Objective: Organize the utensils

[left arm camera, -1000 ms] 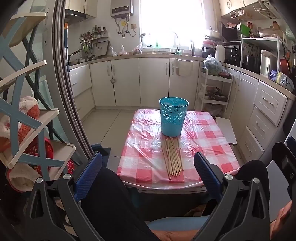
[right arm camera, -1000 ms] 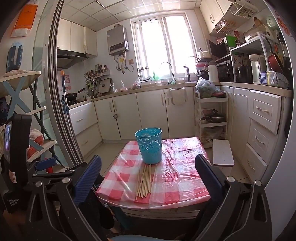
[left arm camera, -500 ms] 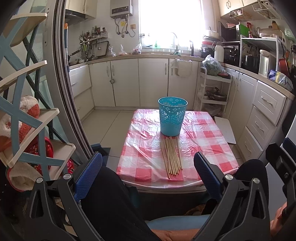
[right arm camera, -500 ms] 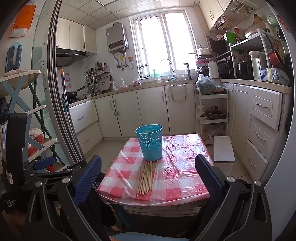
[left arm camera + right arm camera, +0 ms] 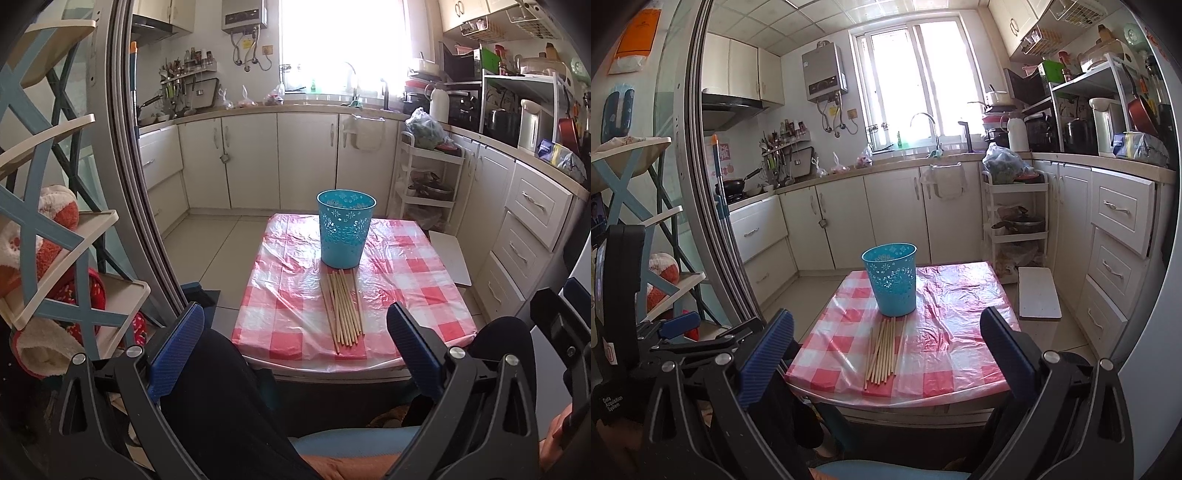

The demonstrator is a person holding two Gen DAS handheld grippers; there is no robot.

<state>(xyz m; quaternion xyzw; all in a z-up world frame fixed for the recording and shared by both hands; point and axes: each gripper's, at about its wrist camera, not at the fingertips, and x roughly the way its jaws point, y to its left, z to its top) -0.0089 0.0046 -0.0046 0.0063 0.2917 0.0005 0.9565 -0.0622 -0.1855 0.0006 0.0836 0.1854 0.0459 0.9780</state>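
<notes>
Several wooden chopsticks (image 5: 342,309) (image 5: 883,349) lie side by side on the red-and-white checked tablecloth (image 5: 413,280) (image 5: 953,332), pointing at a perforated turquoise cup (image 5: 345,233) (image 5: 892,278) that stands upright just beyond them. My left gripper (image 5: 295,343) is open and empty, held back from the table's near edge above a person's dark trouser leg. My right gripper (image 5: 886,347) is open too, empty, short of the near edge. The left gripper's body (image 5: 687,332) shows at the left of the right wrist view.
A small low table carries the cloth. A blue-and-cream shelf rack (image 5: 55,236) with plush toys stands at the left beside a sliding door frame (image 5: 147,221). A white stool (image 5: 1038,292) and drawers (image 5: 1115,240) are on the right, cabinets behind.
Both views have shifted slightly closer to the table and upward. Nothing on the table has moved, and both grippers stay open.
</notes>
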